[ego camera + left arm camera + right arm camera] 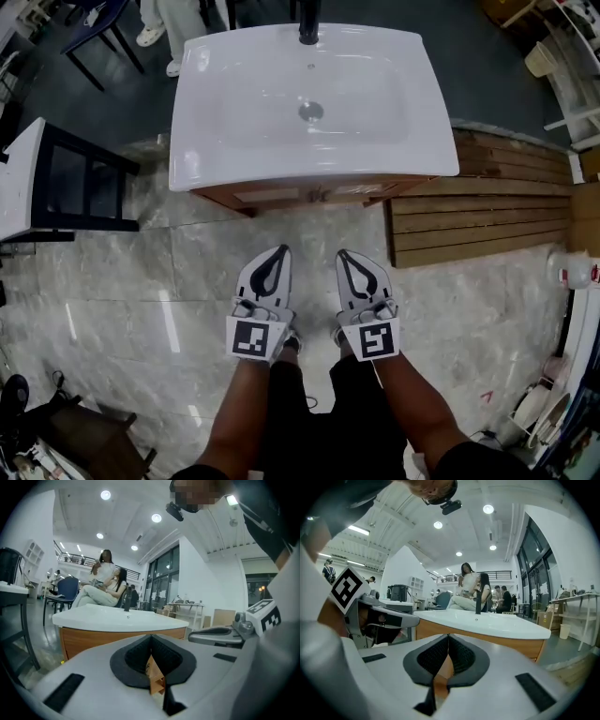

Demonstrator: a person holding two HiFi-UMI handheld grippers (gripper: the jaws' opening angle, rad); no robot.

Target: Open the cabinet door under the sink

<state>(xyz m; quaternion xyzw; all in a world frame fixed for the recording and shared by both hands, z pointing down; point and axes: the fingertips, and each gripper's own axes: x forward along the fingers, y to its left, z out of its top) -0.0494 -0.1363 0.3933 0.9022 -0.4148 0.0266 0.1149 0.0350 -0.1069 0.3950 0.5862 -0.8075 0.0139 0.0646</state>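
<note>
**Head view: both claws closed, hanging in front of the sink cabinet, touching nothing**

Grey marble floor [112, 281] fills most of the frame, glossy, with a streak of glare left of centre.

White sink [234, 141] at top centre, seen from above. Its rim overhangs the wooden cabinet [281, 196], so only a thin brown strip of the cabinet front shows below the basin's near edge. The front looks flush. I cannot make out the door seams from here.

Slatted wooden platform [478, 216] lies on the floor, right of the cabinet and against its side. Black-framed table [66, 178] stands to the left, apart from the sink.

Two bare forearms reach in from the bottom edge, one claw in each hand.

Left gripper [280, 250]: jaws together at the tips, nothing between them. In the left gripper view the cabinet wood shows only through the hollow behind the tips.

Right gripper [343, 254]: same state, tips meeting, empty.

The two sit side by side, near each other but not touching. Both point at the cabinet front with bare floor between tips and wood.

Each carries a marker cube [251, 338] at its rear.

Black faucet [308, 28] at the basin's far edge. Round drain [310, 112] in the bowl's middle.

People sit beyond the sink in both gripper views.
</note>
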